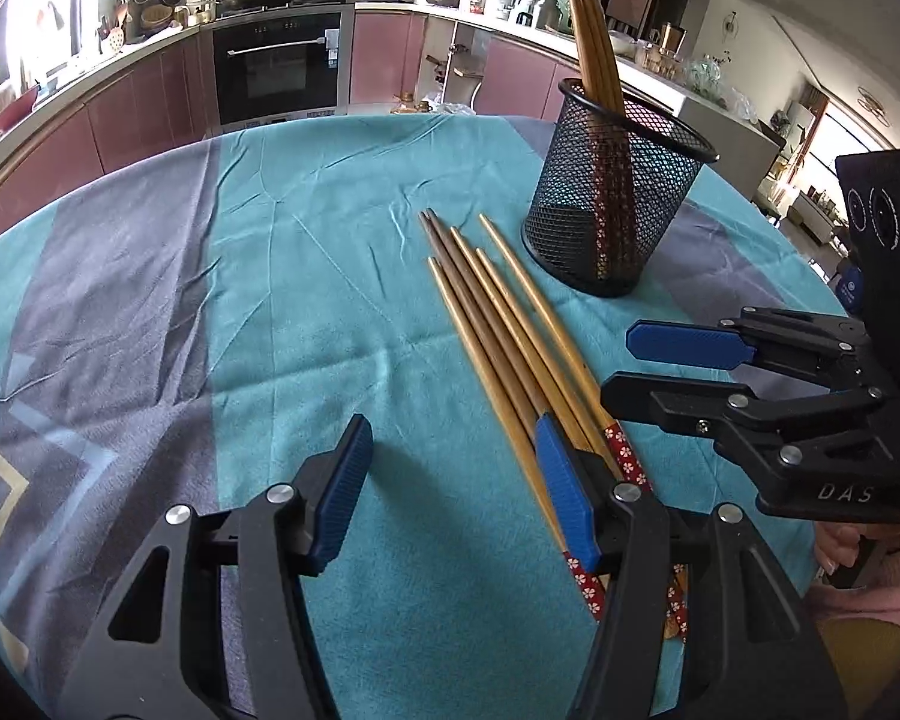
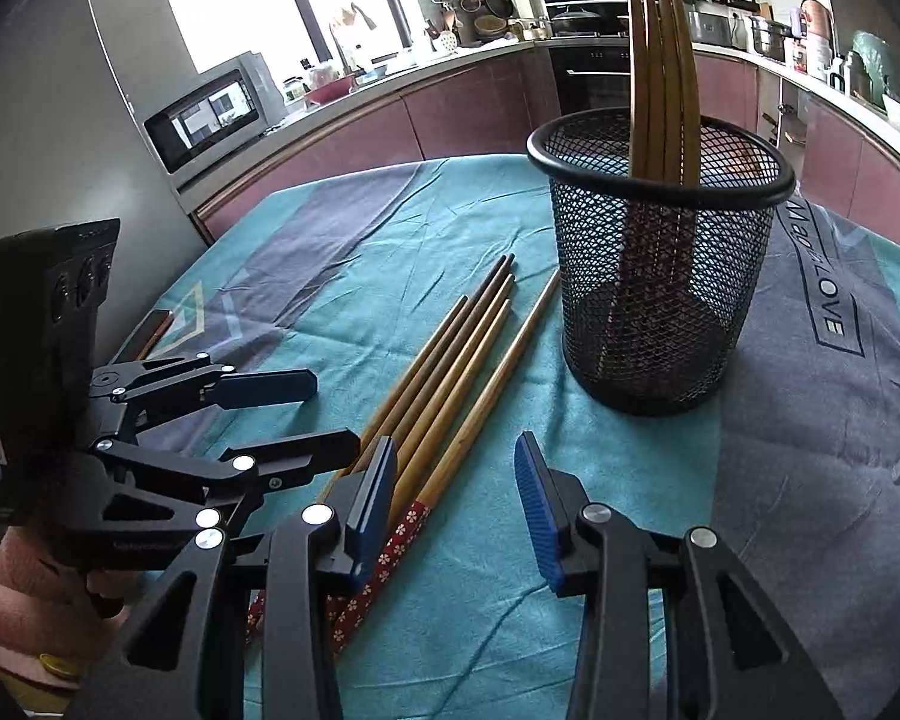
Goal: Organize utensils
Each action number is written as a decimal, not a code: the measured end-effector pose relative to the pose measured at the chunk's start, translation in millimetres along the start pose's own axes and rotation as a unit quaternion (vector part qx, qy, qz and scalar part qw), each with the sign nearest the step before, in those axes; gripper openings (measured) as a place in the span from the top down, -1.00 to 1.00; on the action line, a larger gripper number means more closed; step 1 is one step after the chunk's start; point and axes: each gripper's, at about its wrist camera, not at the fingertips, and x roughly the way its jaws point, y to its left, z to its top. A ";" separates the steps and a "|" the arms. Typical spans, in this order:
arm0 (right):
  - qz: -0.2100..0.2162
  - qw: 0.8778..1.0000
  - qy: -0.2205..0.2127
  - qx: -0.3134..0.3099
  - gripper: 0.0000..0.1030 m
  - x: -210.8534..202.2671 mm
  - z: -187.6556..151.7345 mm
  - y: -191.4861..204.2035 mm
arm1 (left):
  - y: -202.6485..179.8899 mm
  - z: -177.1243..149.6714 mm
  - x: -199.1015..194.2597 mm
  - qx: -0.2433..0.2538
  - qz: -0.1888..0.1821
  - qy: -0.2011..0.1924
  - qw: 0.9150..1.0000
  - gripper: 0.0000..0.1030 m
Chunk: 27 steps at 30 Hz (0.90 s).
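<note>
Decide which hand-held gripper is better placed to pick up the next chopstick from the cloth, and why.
Probably the right hand-held gripper: it is open, with the outermost loose chopstick just inside its left finger. The left hand-held gripper gapes over bare cloth beside the pile.

Your right gripper (image 2: 456, 498) hangs open above the teal tablecloth (image 2: 498, 612), nothing between its blue pads. Its left pad (image 2: 373, 498) sits over the loose chopsticks (image 2: 450, 372), which lie side by side just beside the black mesh cup (image 2: 660, 312). More chopsticks (image 2: 660, 60) stand inside the cup. Your left gripper (image 2: 306, 414), also open, hovers at the left.
</note>
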 end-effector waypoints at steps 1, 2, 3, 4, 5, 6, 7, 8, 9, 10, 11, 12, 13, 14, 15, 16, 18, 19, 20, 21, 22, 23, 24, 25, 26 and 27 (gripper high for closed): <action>-0.003 1.000 0.001 -0.001 0.25 1.0 0.6 0.1 | -1.3 1.8 0.6 0.002 0.001 0.001 1.000 -0.09; -0.005 1.000 0.002 -0.002 0.25 2.3 -0.1 0.9 | -1.9 1.2 1.1 0.004 0.004 0.001 1.000 -0.09; -0.007 1.000 0.005 -0.003 0.26 3.8 -1.2 1.4 | -4.4 3.1 1.7 0.006 0.005 0.001 1.000 -0.09; -0.011 1.000 0.007 -0.005 0.28 5.3 -1.5 2.5 | -5.2 2.7 2.4 0.008 0.008 0.002 1.000 -0.09; -0.015 1.000 0.009 -0.007 0.29 6.9 -1.8 3.6 | -5.9 2.0 2.4 0.010 0.010 0.001 1.000 -0.08; -0.015 1.000 0.010 -0.007 0.31 8.5 -2.2 3.9 | -6.3 1.5 2.4 0.011 0.011 0.001 1.000 -0.07; -0.016 1.000 0.012 -0.007 0.32 10.2 -2.3 4.6 | -6.2 1.5 2.8 0.012 0.011 0.000 1.000 -0.07; -0.018 1.000 0.013 -0.008 0.33 12.0 -2.6 5.0 | -5.7 1.5 3.1 0.011 0.011 0.000 1.000 -0.07; -0.022 1.000 0.014 -0.011 0.33 12.6 -3.0 5.5 | -5.9 0.5 3.0 0.011 0.011 0.000 1.000 -0.07; -0.023 1.000 0.014 -0.012 0.34 12.3 -3.6 4.8 | -6.0 0.5 3.4 0.011 0.012 0.000 1.000 -0.07; -0.026 0.999 0.014 -0.014 0.34 12.5 -3.4 5.5 | -5.9 0.0 3.1 0.012 0.014 0.000 1.000 -0.07; -0.028 0.999 0.015 -0.015 0.36 12.4 -3.8 5.6 | -6.2 0.2 3.2 0.014 0.015 0.000 1.000 -0.07; -0.032 0.999 0.015 -0.017 0.38 12.3 -3.8 5.7 | -6.5 0.4 3.5 0.014 0.016 -0.001 1.000 -0.06; -0.033 0.999 0.016 -0.018 0.39 12.5 -4.0 5.6 | -6.6 0.5 3.8 0.015 0.017 -0.001 1.000 -0.05; -0.034 0.999 0.017 -0.017 0.41 12.8 -4.1 4.8 | -6.3 0.3 4.0 0.016 0.018 -0.001 1.000 -0.04; -0.034 0.999 0.018 -0.016 0.42 12.5 -4.6 4.2 | -5.9 0.5 4.3 0.016 0.020 -0.001 1.000 -0.03; -0.036 0.999 0.020 -0.016 0.47 11.6 -4.8 2.9 | -4.9 0.7 4.9 0.017 0.022 -0.001 1.000 0.01; -0.038 0.999 0.021 -0.016 0.48 11.2 -5.1 2.6 | -5.3 0.9 5.4 0.018 0.026 -0.002 0.999 0.02; -0.038 0.999 0.022 -0.015 0.49 10.5 -5.5 1.6 | -5.5 0.7 5.8 0.020 0.030 -0.002 0.999 0.06; -0.040 0.999 0.024 -0.014 0.50 9.6 -6.1 0.2 | -5.8 0.6 6.1 0.023 0.035 -0.003 0.999 0.10; -0.041 0.999 0.025 -0.014 0.52 8.6 -6.5 -0.8 | -6.1 0.8 6.4 0.026 0.040 -0.003 0.999 0.12; -0.043 0.999 0.026 -0.013 0.52 7.7 -7.1 -1.9 | -6.0 1.1 6.6 0.026 0.042 -0.003 0.999 0.15; -0.047 0.998 0.028 -0.015 0.53 6.9 -7.6 -2.4 | -5.5 1.7 6.9 0.026 0.042 -0.002 0.999 0.15; -0.049 0.998 0.029 -0.016 0.54 6.8 -7.4 -2.5 | -5.0 2.6 7.2 0.026 0.041 -0.001 0.999 0.15; -0.051 0.998 0.029 -0.017 0.54 7.1 -6.7 -2.5 | -4.6 4.5 7.9 0.025 0.040 0.001 0.999 0.16; -0.054 0.998 0.029 -0.017 0.54 8.2 -5.4 -2.6 | -4.3 5.8 8.8 0.025 0.040 0.002 0.999 0.17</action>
